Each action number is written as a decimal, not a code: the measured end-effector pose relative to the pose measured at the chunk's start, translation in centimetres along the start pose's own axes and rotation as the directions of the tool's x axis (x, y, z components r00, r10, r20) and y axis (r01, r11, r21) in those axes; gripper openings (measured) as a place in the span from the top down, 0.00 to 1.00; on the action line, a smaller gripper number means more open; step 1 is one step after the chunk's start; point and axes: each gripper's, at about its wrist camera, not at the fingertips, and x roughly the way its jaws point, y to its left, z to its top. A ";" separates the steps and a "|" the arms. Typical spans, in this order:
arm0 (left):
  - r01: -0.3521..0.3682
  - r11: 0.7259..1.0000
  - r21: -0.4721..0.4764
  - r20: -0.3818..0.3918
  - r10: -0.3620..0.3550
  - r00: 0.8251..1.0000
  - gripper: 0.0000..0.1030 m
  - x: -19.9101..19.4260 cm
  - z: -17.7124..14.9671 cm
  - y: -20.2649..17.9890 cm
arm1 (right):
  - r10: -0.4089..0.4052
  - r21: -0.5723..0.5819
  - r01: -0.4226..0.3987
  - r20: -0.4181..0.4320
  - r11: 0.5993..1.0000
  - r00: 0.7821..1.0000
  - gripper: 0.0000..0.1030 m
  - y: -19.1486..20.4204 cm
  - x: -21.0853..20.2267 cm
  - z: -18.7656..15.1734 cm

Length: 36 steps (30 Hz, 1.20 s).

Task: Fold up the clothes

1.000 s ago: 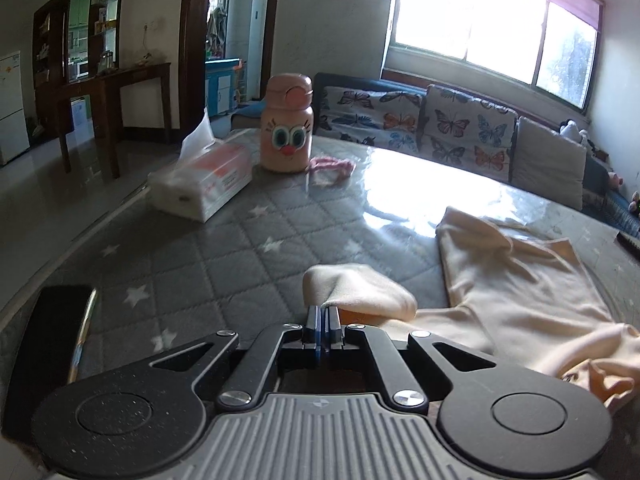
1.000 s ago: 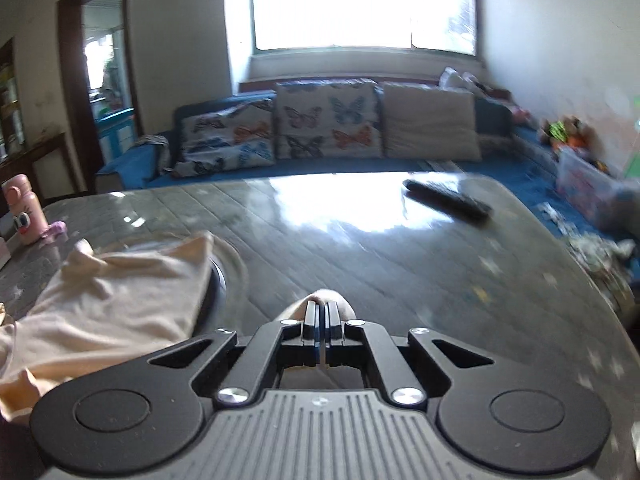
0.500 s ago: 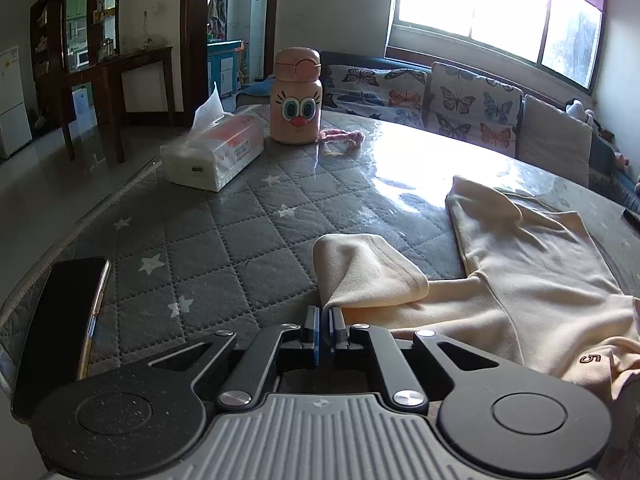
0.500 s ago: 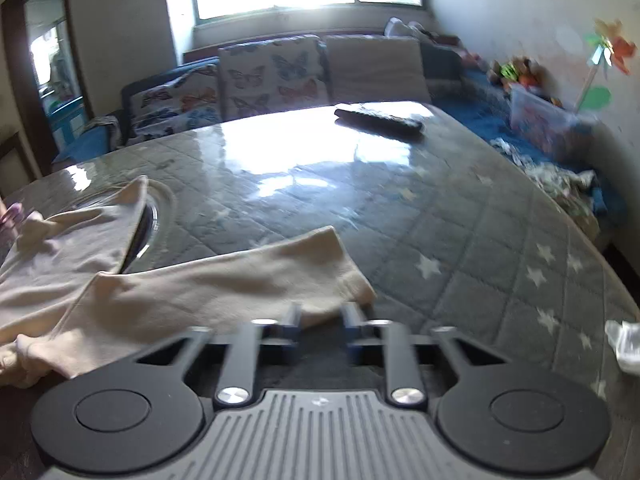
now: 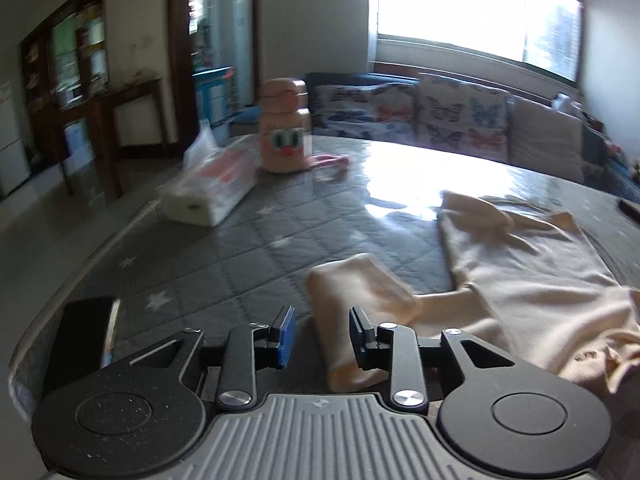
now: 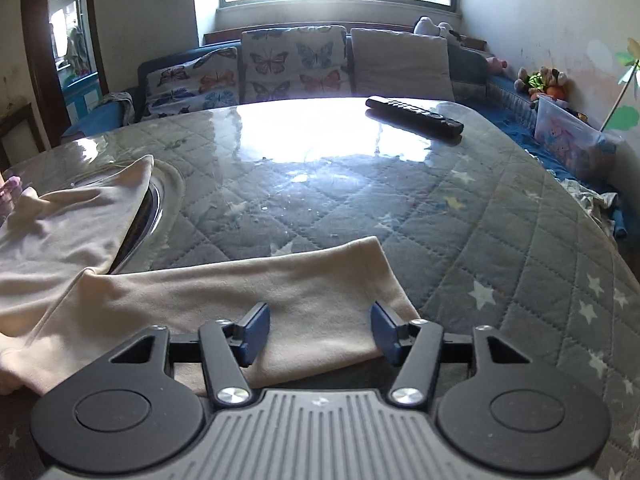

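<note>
On the quilted table [image 5: 192,264], the left gripper [image 5: 322,334] is opening, its jaws narrowly parted around one sleeve [image 5: 352,300] of the cream shirt [image 5: 532,280]. The right gripper [image 6: 320,330] is opening wider over the other sleeve [image 6: 240,296], pads clear.

I see one cream shirt [image 5: 532,280] lying on the grey table with stars. Its one sleeve [image 5: 352,304] is folded over on itself and its end points at me, while the other sleeve [image 6: 248,304] lies flat and straight, out to the side. The body of the shirt is spread out but wrinkly, with a bunched-up edge near me.
</note>
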 end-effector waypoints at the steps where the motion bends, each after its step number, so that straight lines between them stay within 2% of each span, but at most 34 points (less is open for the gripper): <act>1: 0.013 1.000 0.020 -0.002 -0.013 1.000 0.64 0.2 0.1 -0.5 | 0.002 -0.004 -0.002 -0.001 1.000 1.000 0.36 0.1 0.1 0.0; 5: 0.041 0.994 0.104 -0.012 -0.040 0.999 0.62 1.6 0.3 -2.7 | 0.002 -0.013 -0.002 -0.001 1.000 1.000 0.29 0.5 0.2 -0.1; 7: 0.067 0.986 0.150 -0.022 -0.065 0.998 0.50 2.5 0.4 -3.7 | 0.003 -0.010 -0.003 -0.002 1.000 1.000 0.28 0.6 0.3 -0.1; 8: 0.079 0.982 0.171 -0.031 -0.074 0.997 0.50 3.0 0.4 -4.2 | 0.002 -0.010 -0.002 -0.002 1.000 1.000 0.27 0.6 0.3 0.0; 14: 0.040 0.970 0.239 -0.077 -0.022 0.997 0.51 6.3 -0.1 -5.1 | 0.005 -0.015 -0.005 -0.009 1.000 1.000 0.21 0.8 0.5 0.1; 15: 0.027 0.969 0.247 -0.078 -0.008 0.997 0.59 6.7 -0.2 -5.0 | 0.004 -0.017 -0.005 -0.009 1.000 1.000 0.21 0.8 0.5 0.1; 17: 0.018 0.974 0.225 -0.075 -0.001 0.997 0.74 6.9 0.0 -4.1 | 0.004 -0.020 -0.004 -0.011 1.000 1.000 0.21 0.8 0.6 0.1; 18: 0.011 0.978 0.210 -0.073 0.004 0.997 0.87 6.9 0.2 -3.6 | 0.003 -0.021 -0.004 -0.012 1.000 1.000 0.20 0.8 0.6 0.2; 19: 0.003 0.981 0.194 -0.068 0.010 0.998 0.91 6.9 0.4 -3.0 | 0.003 -0.022 -0.003 -0.013 1.000 1.000 0.20 0.8 0.6 0.2; 24: -0.107 0.992 0.064 -0.004 0.107 0.994 0.94 6.1 2.2 1.6 | -0.002 -0.025 0.002 -0.015 1.000 1.000 0.20 0.9 0.8 0.4; 28: -0.185 0.982 -0.048 -0.001 0.185 0.983 0.93 5.8 2.9 5.9 | -0.006 -0.031 0.005 -0.018 0.999 1.000 0.20 1.1 0.7 0.6; 31: -0.252 0.965 -0.069 -0.030 0.251 0.968 0.89 6.1 2.5 7.7 | 0.002 -0.043 -0.002 -0.011 0.999 1.000 0.20 1.4 0.3 0.8; 34: -0.287 0.956 -0.061 -0.055 0.284 0.957 0.87 6.2 1.8 8.4 | 0.030 -0.059 -0.030 0.001 0.998 1.000 0.20 2.0 -0.4 1.3; 36: -0.249 0.967 -0.055 -0.055 0.247 0.968 0.87 5.6 1.5 8.0 | 0.070 -0.079 -0.069 0.008 0.995 0.998 0.21 2.8 -1.1 1.7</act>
